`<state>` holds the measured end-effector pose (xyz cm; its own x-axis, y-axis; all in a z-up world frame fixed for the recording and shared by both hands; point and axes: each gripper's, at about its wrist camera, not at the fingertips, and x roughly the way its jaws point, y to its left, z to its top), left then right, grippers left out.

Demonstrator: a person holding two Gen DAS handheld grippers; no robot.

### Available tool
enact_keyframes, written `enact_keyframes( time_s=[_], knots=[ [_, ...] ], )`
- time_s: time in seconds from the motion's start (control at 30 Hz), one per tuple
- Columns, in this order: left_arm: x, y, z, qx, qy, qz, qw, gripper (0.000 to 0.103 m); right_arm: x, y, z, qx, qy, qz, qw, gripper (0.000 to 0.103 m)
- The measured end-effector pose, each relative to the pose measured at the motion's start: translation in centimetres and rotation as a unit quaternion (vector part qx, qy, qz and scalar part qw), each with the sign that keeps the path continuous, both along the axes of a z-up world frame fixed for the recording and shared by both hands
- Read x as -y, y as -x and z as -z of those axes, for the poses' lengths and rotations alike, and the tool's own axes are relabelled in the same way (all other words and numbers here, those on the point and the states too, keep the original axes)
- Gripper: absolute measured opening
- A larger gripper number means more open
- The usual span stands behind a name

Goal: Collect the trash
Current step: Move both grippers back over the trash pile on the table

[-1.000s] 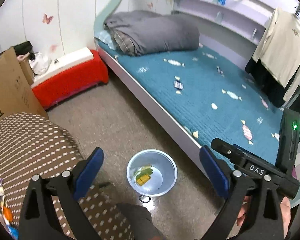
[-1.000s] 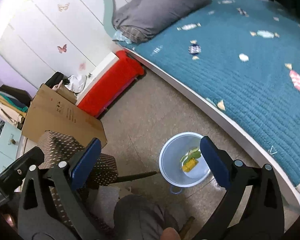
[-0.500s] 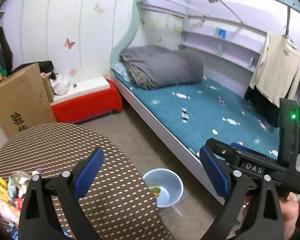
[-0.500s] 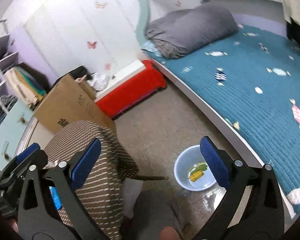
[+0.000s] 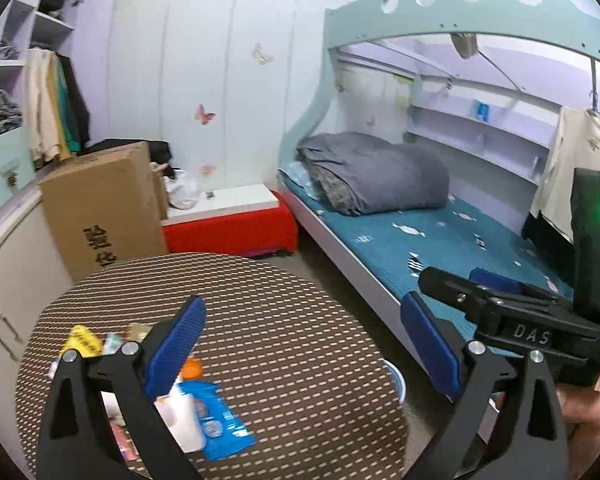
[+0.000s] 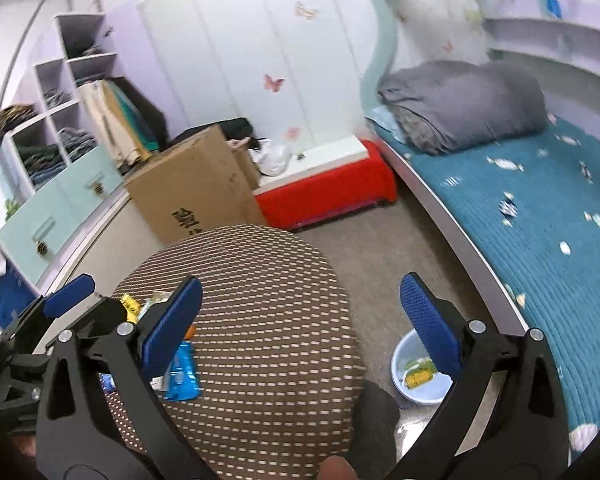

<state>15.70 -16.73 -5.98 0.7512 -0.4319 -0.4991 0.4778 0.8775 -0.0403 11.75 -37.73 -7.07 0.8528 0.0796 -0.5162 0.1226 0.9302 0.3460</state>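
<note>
Both the left gripper [image 5: 300,348] and right gripper [image 6: 300,320] are held wide open, empty. One wrapper [image 5: 220,420], lower left on the surface [image 5: 300,340], should be pinched flat, then dropped in the bin [image 6: 418,376].

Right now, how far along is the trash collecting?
Done: a few wrappers already lie in the blue basin on the floor. In hand: nothing; the left gripper and right gripper are both open and empty above the round table. Left: the pile of wrappers on that table, including a blue packet.
</note>
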Motion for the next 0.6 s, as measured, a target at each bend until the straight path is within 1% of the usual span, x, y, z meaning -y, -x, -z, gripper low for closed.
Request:
enact_keyframes(
  time_s=[0.2, 0.33, 0.47, 0.6],
  knots=[
    [-4.9, 0.5, -0.9, 0.015, 0.006, -0.041, 0.999, 0.096, -4.9, -1.4, -1.3, 0.011, 0.023, -0.051, 0.998, 0.097],
    [-8.0, 0.7, -1.0, 0.02, 0.01, -0.068, 0.9975, 0.096, -7.6, -2.6, -1.3, 0.011, 0.03, -0.086, 0.996, 0.097],
    [-11.2, 0.9, 0.0, 0.015, 0.016, -0.1, 0.9948, 0.096, -10.2, -3.9, -0.8, 0.008, 0.037, -0.129, 0.991, 0.097],
    [-14.7, 0.9, 2.2, -0.003, 0.02, -0.135, 0.9906, 0.096, -13.1, -5.7, 0.7, -0.009, 0.049, -0.165, 0.985, 0.097]
  ],
)
